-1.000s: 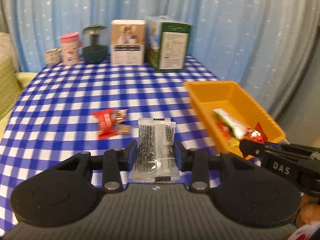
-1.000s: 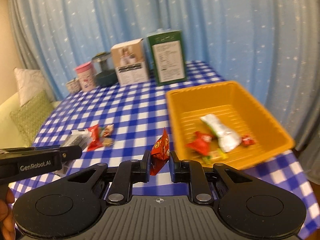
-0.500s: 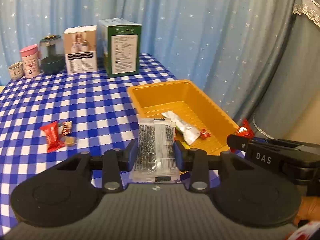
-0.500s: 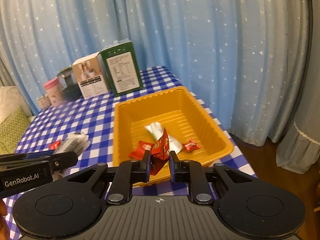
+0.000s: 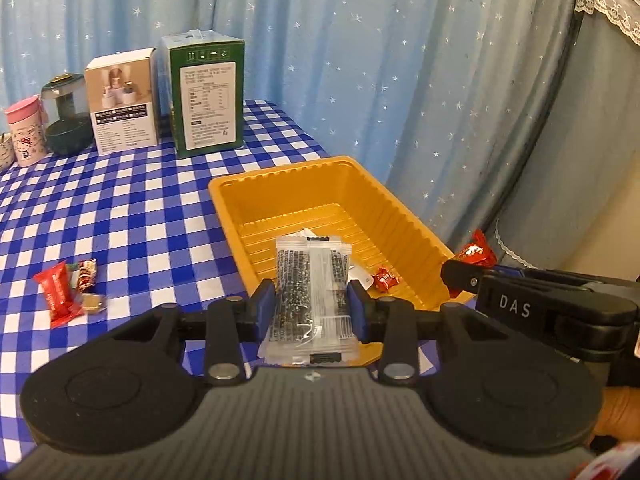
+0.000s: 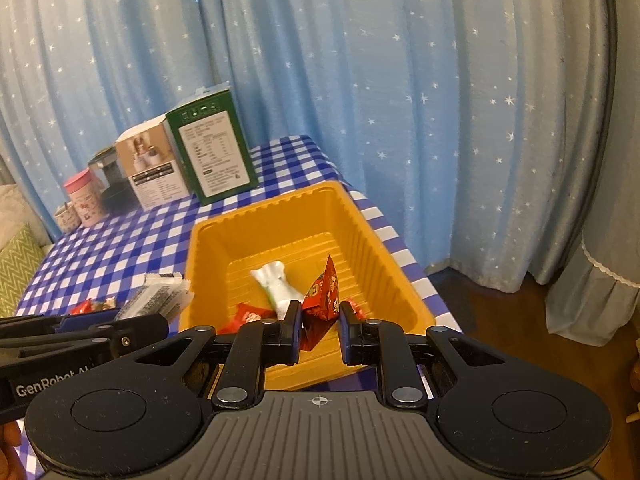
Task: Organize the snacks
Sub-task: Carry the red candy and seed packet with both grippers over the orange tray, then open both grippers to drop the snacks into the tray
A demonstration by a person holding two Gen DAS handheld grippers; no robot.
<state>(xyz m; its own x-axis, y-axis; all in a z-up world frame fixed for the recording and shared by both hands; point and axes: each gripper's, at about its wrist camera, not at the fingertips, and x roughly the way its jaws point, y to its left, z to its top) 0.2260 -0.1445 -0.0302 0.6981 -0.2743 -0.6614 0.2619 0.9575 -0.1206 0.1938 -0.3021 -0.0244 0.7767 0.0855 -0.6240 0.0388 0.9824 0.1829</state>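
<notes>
Both snacks had swung from over the desk [image 5: 132,208] toward the yellow tray [image 6: 362,236]; the left gripper [image 5: 312,306] clamped the clear sesame bar [image 5: 310,288] at its near rim; the right gripper [image 6: 320,328] pinched the red packet [image 6: 322,300] above its floor; releasing inside probably came next.

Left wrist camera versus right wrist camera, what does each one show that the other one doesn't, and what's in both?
Only the left wrist view shows the tan candy on the tablecloth and the left gripper clamping the clear sesame bar packet.

Only the right wrist view shows the green zigzag cushion, the wooden floor, and the right gripper clamping the red snack packet.

Both show the yellow tray, the green box and the white box.
</notes>
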